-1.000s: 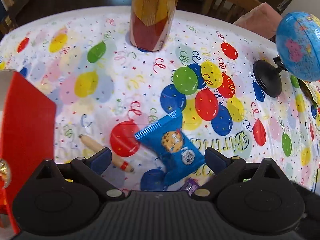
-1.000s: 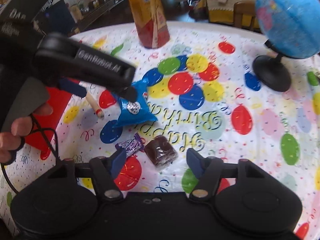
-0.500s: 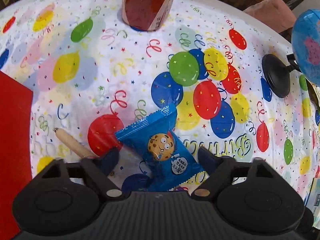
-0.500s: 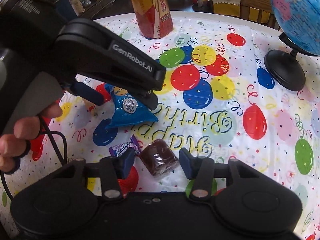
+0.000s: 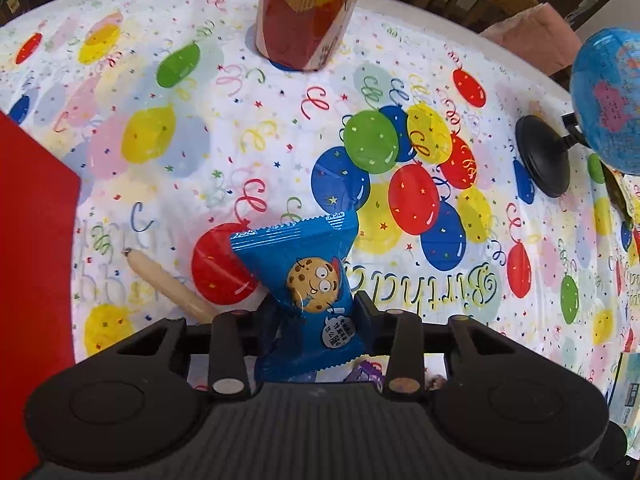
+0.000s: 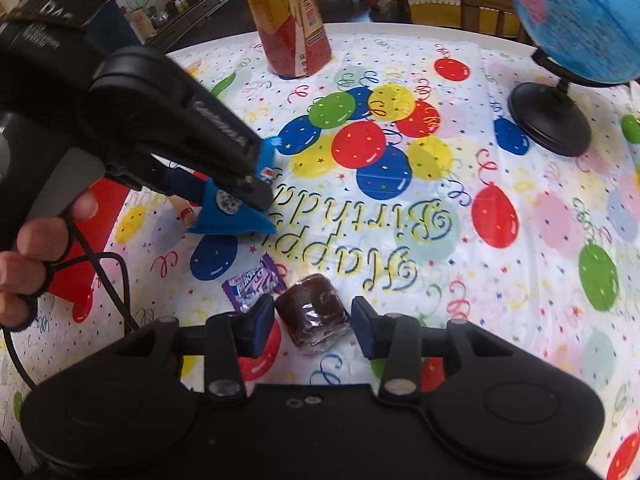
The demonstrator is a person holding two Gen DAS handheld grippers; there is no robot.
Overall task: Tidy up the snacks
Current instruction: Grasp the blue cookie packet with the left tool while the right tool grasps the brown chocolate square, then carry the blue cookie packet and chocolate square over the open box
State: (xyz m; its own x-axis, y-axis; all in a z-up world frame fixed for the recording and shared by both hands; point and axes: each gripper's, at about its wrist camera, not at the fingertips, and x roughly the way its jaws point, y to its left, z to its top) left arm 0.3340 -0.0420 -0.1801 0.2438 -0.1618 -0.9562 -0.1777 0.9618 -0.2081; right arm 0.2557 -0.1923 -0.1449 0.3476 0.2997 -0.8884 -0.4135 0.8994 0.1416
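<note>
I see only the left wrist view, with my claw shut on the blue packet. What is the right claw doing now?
Observer: The right claw is open, with one finger on either side of a brown cake.
Operator: I see a bit of purple below my packet. What is it?
Observer: A purple candy, lying just left of the cake, outside the claw.
Operator: The near end of the stick is hidden from me.
Observer: That end has a red band.
</note>
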